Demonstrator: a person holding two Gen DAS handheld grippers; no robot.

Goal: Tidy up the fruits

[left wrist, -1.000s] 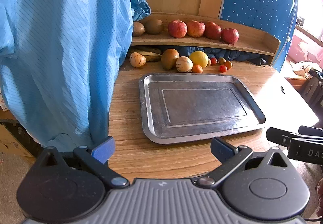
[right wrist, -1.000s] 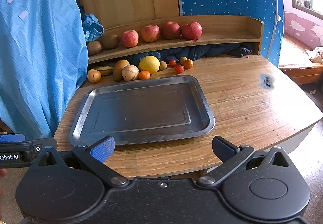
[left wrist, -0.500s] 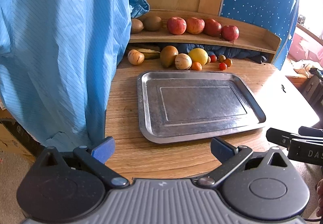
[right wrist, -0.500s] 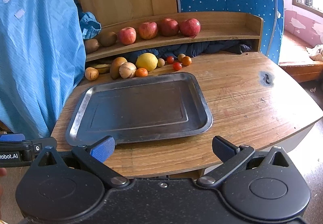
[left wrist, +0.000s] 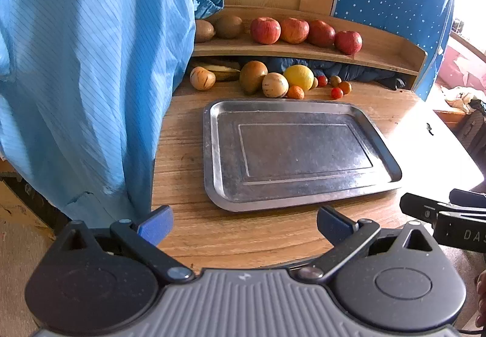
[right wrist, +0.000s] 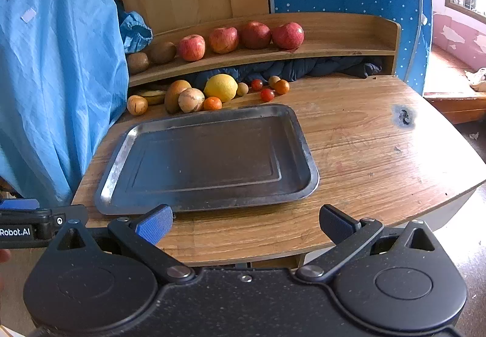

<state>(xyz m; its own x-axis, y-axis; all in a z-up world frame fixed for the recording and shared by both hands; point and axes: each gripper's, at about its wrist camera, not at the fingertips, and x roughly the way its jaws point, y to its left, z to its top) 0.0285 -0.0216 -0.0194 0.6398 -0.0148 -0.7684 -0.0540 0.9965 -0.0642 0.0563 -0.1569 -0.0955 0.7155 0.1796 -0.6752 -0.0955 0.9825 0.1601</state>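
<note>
Held the left tool (left wrist: 243, 224) and the right tool (right wrist: 244, 223) low at the near edge of the table (left wrist: 182, 154), both spread wide and gripping nothing. Found the tray (left wrist: 212, 154) bare in the middle of the table, just ahead of both tools. Spotted the fruit beyond it: four apples (left wrist: 291, 30) and two brown fruits (left wrist: 228, 26) up on the shelf (left wrist: 379, 54), plus a bunch on the table just behind the tray's far rim, among them a lemon (left wrist: 298, 76), a small orange (left wrist: 295, 92) and cherry tomatoes (left wrist: 336, 93).

Judged this to be the first reach, with nothing yet picked. Seemed wisest to start with the table fruit nearest the rim and pass over the tray without clipping its raised edge. Needed a level approach, fingers either side of the widest part, and a gentle close, lest round fruit squirt out or roll. Called for extra care with the tomatoes, small and probably soft. Looked best to keep the left tool clear of the blue cloth (left wrist: 91, 63) hanging at that side.
</note>
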